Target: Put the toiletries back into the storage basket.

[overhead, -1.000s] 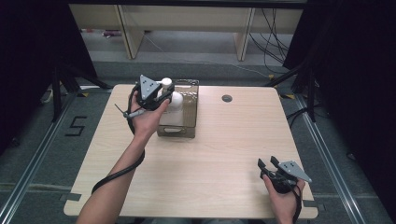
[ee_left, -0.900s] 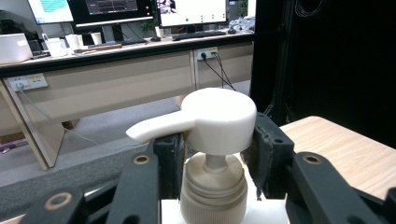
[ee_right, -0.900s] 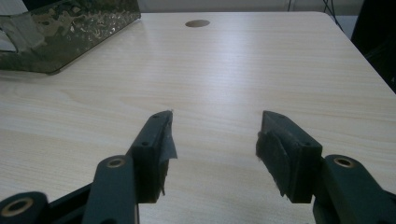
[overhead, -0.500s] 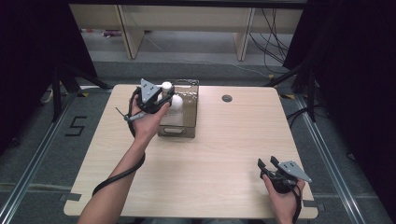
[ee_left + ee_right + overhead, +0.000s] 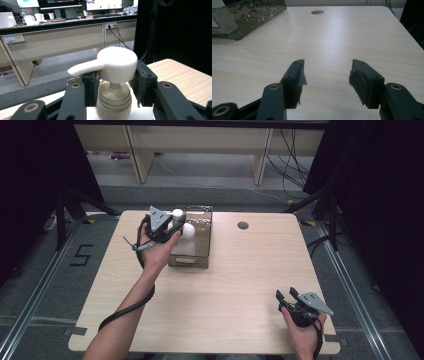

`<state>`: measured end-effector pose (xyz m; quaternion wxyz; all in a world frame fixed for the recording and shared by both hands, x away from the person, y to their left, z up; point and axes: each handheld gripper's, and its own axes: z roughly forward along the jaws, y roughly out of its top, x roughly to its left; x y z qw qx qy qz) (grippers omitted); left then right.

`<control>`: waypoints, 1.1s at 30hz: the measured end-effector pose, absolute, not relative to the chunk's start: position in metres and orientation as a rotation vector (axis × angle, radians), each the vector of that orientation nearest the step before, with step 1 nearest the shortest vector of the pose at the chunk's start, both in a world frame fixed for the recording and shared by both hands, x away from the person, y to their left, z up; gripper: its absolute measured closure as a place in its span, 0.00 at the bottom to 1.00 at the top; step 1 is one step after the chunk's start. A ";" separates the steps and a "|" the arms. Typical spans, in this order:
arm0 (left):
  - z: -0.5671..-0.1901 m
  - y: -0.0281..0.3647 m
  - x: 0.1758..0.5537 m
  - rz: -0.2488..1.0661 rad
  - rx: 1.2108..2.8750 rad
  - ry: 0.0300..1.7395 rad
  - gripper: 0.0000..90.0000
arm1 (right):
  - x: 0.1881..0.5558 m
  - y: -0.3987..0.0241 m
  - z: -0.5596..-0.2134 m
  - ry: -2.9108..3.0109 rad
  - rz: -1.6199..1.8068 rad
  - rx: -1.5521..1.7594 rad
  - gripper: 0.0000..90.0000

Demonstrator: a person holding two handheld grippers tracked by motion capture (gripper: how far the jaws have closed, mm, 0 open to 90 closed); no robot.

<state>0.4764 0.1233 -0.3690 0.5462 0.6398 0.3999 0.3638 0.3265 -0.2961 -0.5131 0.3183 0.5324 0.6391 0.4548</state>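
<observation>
White pump bottle [image 5: 113,75] between left gripper [image 5: 113,87] fingers

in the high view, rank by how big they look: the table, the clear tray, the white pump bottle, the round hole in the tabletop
1. table
2. clear tray
3. white pump bottle, partly hidden by the left gripper, so its full size is unsure
4. round hole

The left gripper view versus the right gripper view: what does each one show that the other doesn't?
Left gripper view: a white pump bottle clamped at its pump head between the black jaws, with a desk carrying monitors beyond. Right gripper view: open jaws with nothing between them, a round hole in the tabletop and a clear tray. Both show the light wooden table.
</observation>
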 end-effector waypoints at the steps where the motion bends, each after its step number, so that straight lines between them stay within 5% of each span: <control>1: -0.369 0.124 0.476 0.862 1.515 0.947 0.66 | 0.327 -0.296 -0.513 1.682 1.196 1.401 0.50; 15: -0.370 0.127 0.474 0.878 1.521 0.946 0.65 | 0.326 -0.297 -0.512 1.692 1.181 1.403 0.50; 23: -0.371 0.126 0.472 0.862 1.524 0.971 0.49 | 0.326 -0.297 -0.513 1.695 1.195 1.403 0.50; 33: -0.377 0.134 0.464 0.835 1.522 0.965 0.43 | 0.326 -0.296 -0.512 1.690 1.182 1.406 0.50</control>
